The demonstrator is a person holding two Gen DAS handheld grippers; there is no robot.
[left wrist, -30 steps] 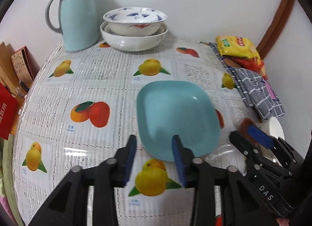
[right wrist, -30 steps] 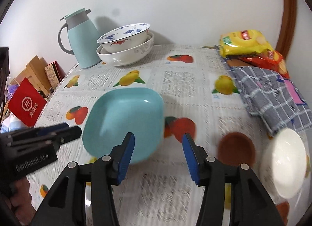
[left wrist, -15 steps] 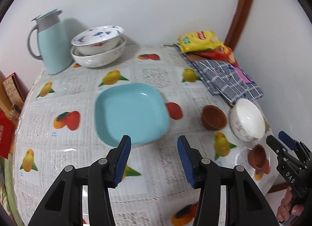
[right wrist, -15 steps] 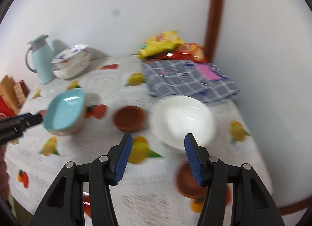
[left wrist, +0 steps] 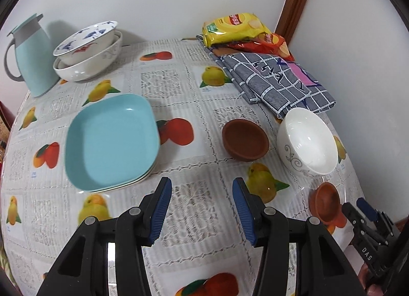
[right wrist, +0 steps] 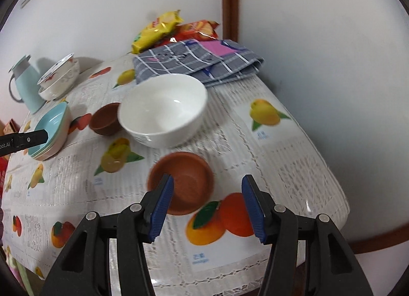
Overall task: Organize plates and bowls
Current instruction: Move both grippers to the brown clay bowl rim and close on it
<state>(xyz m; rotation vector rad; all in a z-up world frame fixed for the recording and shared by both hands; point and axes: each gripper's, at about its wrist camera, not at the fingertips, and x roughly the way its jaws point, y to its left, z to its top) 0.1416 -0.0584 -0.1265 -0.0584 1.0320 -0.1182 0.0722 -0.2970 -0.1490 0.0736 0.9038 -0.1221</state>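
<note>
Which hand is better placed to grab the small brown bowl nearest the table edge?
Right. The right gripper hangs open just over that brown bowl, while the left gripper is over bare tablecloth nearer the blue plates.

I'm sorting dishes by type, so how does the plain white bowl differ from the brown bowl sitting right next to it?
The white bowl is clearly larger and deeper than the brown bowl. The white bowl is glossy with a grey scroll pattern on its outer wall; the brown bowl is matte and plain, like terracotta. The white bowl sits against the folded checked cloth; the brown bowl sits clear of it. Both are round, upright, empty and ungripped.
</note>
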